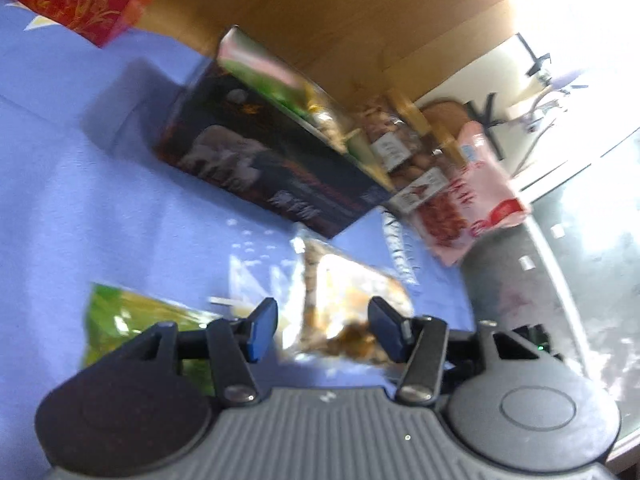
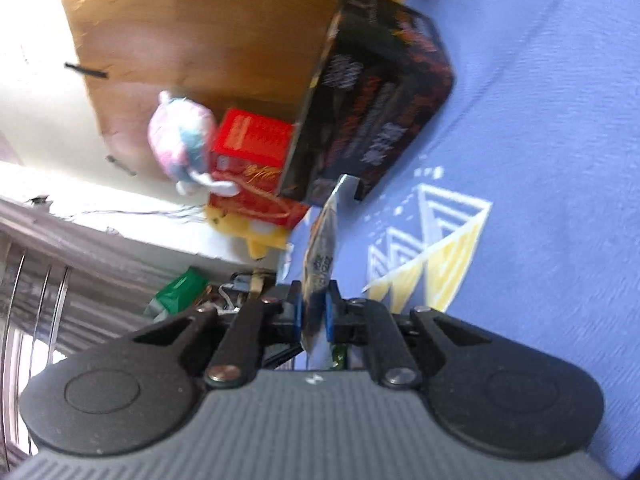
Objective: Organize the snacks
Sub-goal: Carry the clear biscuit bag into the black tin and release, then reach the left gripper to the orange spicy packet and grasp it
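Left gripper (image 1: pixel 322 330): jaws wide apart, nothing between the blue pads (image 1: pixel 262 330); hovering over the blue printed cloth (image 1: pixel 100 200).
Below left gripper: clear crinkled packet of tan and brown snacks (image 1: pixel 352 304), lying flat on the cloth, partly framed by the open fingers; contact impossible to tell through the blur.
Near left, left view only: shiny green foil packet (image 1: pixel 132 320), flat on the cloth, beside the left finger.
Right gripper (image 2: pixel 314 314): jaws closed tight on a thin flat printed snack packet (image 2: pixel 322 252), seen edge-on, standing up from the pads and reaching toward the far box.
Dark rectangular cardboard box with orange-red print (image 1: pixel 260 152): in both views, on the cloth at the far side; open top visible in the left view only.
Inside box, left view only: green-and-pink pouch (image 1: pixel 256 68) at the far left end, clear bags of brown nuts with white labels (image 1: pixel 394 148) in the middle, pink packet with red contents (image 1: pixel 468 192) sticking out at the right end.
Right view only: red-and-gold gift box (image 2: pixel 252 160) just beside the dark box, pastel pink-and-blue plush toy (image 2: pixel 180 140), yellow plush toy (image 2: pixel 256 232), small green carton (image 2: pixel 180 290) off the cloth.
Behind everything: brown wooden panel (image 1: pixel 340 12).
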`<state>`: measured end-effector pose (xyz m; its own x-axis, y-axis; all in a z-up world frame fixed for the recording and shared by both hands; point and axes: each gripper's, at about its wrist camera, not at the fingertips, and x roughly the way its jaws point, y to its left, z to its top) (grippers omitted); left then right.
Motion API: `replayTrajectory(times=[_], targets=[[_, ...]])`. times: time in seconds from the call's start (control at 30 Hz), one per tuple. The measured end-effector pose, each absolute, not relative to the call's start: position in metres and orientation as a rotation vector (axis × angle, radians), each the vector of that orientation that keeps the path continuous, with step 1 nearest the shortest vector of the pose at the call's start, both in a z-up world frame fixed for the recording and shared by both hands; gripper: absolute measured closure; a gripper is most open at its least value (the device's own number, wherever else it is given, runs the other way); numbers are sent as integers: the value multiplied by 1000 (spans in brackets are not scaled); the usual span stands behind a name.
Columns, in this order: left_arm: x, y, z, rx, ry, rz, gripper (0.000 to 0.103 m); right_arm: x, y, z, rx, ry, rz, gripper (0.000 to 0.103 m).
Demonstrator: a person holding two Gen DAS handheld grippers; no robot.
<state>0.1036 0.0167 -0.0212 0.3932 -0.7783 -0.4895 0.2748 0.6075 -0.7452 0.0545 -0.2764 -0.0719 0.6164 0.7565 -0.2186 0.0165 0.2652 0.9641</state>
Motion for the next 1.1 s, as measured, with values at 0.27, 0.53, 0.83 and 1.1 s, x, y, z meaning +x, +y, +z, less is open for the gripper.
replayTrajectory(times=[0.27, 0.53, 0.83, 1.1], targets=[[126, 11, 27, -520, 834, -685, 80, 90, -257, -6, 899, 718, 565, 86], [210, -18, 54, -191, 728, -438, 76, 198, -208, 40, 411, 697, 428, 71], [186, 18, 58, -247, 643, -392, 67, 162, -221, 26, 228, 578, 263, 53], [88, 60, 25, -284, 796, -448, 62, 53, -208, -4, 356, 742, 488, 53]])
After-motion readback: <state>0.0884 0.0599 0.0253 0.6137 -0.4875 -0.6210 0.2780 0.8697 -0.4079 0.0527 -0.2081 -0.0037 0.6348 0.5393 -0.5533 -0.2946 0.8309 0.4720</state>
